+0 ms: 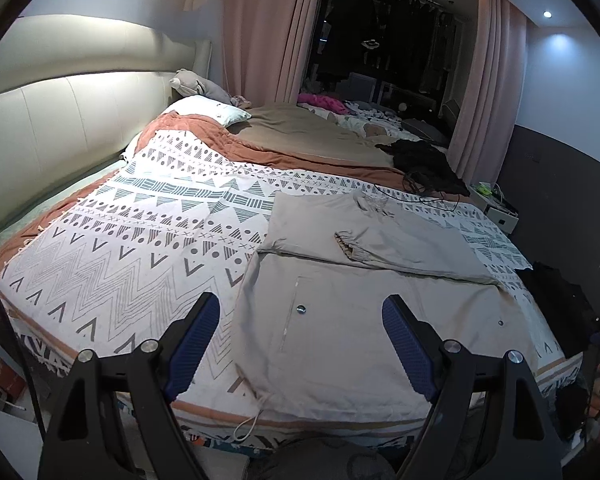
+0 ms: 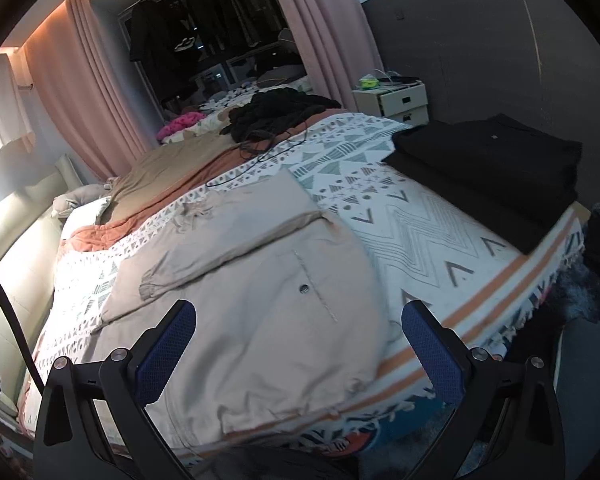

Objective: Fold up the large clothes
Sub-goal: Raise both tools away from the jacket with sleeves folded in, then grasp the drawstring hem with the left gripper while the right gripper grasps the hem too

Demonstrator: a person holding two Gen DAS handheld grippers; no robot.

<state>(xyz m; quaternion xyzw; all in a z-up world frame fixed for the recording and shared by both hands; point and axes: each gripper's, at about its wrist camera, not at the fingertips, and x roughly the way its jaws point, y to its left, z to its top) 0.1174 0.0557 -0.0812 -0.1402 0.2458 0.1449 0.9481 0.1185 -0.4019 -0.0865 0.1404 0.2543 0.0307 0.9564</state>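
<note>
Left wrist view, bed: a wide bed [image 1: 112, 216] fills most of the picture, covered by a white patterned blanket [image 1: 140, 240] with grey triangles and zigzags.
Curtains: pink curtains [image 1: 260, 32] hang on both sides of a dark window behind the bed.
Jacket: a beige jacket [image 1: 340, 312] lies flat on the blanket near the foot edge of the bed, with its sleeve [image 1: 380, 236] folded across the upper part.
Black stack: in the right wrist view, a pile of folded black clothes [image 2: 496, 168] sits on the bed corner, well apart from the jacket.
Dark heap: loose black clothing [image 2: 280, 112] lies far up the bed, near the window.
Nightstand: a white nightstand [image 2: 396, 100] stands beside the far corner of the bed.
Left gripper: the left gripper [image 1: 300, 340] hangs above the lower part of the jacket, its blue pads wide apart and holding nothing.
Right gripper: the right gripper [image 2: 300, 348] is also over the jacket hem, fingers spread apart, nothing between them.
Snap button: a small metal snap [image 1: 300, 309] shows on the jacket front.
Drawstring: a thin cord [image 1: 252, 420] hangs from the hem over the bed edge.
</note>
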